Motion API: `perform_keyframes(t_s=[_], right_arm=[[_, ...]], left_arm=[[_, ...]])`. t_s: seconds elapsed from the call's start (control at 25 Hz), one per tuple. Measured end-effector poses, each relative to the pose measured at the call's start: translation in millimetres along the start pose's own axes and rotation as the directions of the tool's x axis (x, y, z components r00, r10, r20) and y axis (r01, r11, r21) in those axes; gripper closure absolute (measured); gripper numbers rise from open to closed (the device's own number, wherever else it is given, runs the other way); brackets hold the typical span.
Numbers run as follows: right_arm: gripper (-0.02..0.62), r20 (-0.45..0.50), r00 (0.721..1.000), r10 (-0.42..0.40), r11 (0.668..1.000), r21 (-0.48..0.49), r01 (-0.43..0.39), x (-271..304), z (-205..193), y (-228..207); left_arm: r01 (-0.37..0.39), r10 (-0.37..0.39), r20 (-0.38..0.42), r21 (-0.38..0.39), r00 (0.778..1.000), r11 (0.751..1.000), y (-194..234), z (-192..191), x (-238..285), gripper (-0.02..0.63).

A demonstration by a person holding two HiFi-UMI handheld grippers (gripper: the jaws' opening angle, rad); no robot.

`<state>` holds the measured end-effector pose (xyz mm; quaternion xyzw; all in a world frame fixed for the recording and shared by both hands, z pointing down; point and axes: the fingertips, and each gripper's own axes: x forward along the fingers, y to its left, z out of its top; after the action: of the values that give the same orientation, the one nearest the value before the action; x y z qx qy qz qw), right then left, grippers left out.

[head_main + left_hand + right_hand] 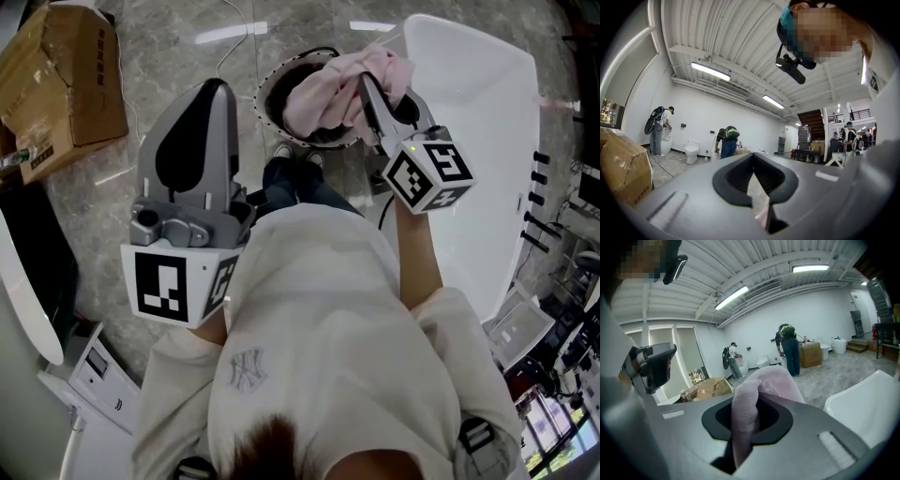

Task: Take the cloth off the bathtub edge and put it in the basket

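The right gripper (367,94) is closed on the cloth (323,94): in the right gripper view a pink fold fills the gap between the jaws and is pinched there. The cloth is clear of the tub (478,112); no part of it lies on the tub's rim. The basket (263,98) stands on the floor just beside the tub's left wall, near the tub's far end in the head view. The relation that governs the next move: the cloth's bulk hangs to the left of the jaw tips and below them, over the basket's mouth, with its lower part apparently already inside the rim. I cannot tell whether it touches the basket's bottom. The right gripper points forward and slightly down, across the basket's right rim. I judge that I need only lower it a little and open the jaws. The left gripper (217,86) is pressed together on nothing, points level, sits left of the basket, and takes no part.
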<state>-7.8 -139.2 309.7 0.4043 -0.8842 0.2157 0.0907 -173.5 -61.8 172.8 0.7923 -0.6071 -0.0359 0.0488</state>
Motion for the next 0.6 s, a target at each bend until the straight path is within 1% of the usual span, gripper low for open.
perform_keyframes(t_s=[0.16, 0.6], right_arm=[[0.559, -0.022, 1.0, -0.004, 1.0, 0.002, 0.004, 2.0, -10.0, -0.3], [0.558, -0.071, 0.997, -0.025, 1.0, 0.012, 0.026, 10.6, -31.6, -4.1]], left_arm=[[-0.01, 0.01, -0.013, -0.002, 1.0, 1.0, 4.8, -3.8, -2.2, 0.558], [-0.005, 0.004, -0.04, -0.017, 0.999, 1.0, 12.8, -14.1, -0.3, 0.558]])
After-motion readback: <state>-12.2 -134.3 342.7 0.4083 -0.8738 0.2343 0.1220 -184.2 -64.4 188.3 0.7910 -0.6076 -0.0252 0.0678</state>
